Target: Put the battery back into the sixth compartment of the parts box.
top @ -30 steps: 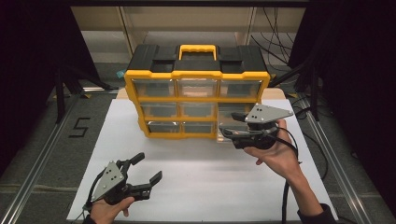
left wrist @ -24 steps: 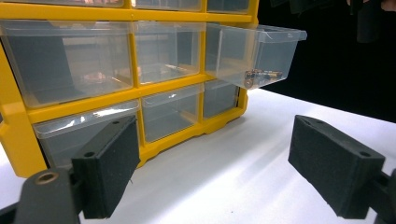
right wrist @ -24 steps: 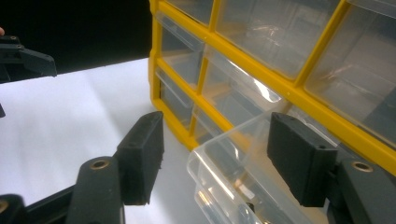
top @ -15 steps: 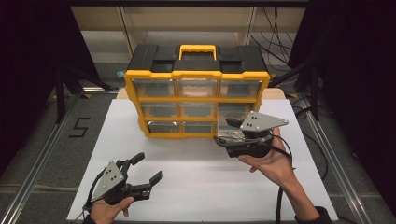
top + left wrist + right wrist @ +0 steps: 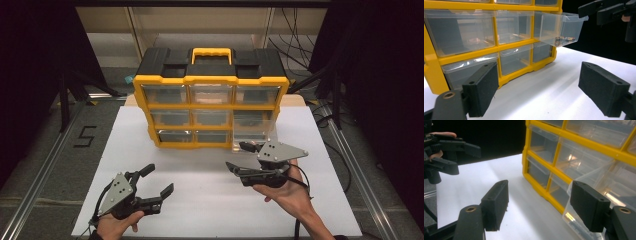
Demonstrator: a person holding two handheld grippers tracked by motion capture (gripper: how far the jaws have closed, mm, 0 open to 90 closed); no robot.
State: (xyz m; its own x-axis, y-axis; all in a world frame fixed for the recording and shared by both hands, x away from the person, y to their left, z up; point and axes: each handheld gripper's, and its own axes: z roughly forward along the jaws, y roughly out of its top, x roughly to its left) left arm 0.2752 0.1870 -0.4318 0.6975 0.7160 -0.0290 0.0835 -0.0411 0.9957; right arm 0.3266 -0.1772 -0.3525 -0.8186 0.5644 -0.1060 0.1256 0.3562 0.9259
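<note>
Backing off now, the right gripper (image 5: 243,156) has dropped away from the organizer's front toward the person, lower over the white board than a second ago, and its jaws have just been opening, with nothing between them. They stand wide apart in the right gripper view, one pad (image 5: 495,205) over bare board, the other near the clear plastic of the pulled-out drawer (image 5: 251,136). That drawer, at the right end of the yellow and black drawer organizer (image 5: 210,95), juts out past the frame; my read is that the pull is done and the gripper has let go. Through the left gripper view you can see a few small metal parts (image 5: 564,39) lying at the bottom of the open drawer (image 5: 560,28), so picking one out looks like the likely next job. The left gripper (image 5: 155,182) hasn't budged, resting low at the near left, jaws spread wide and empty. Writing? A dark "5" (image 5: 84,136) marked on the floor to the left of the white board (image 5: 200,200); no brand or label is readable on the organizer.
</note>
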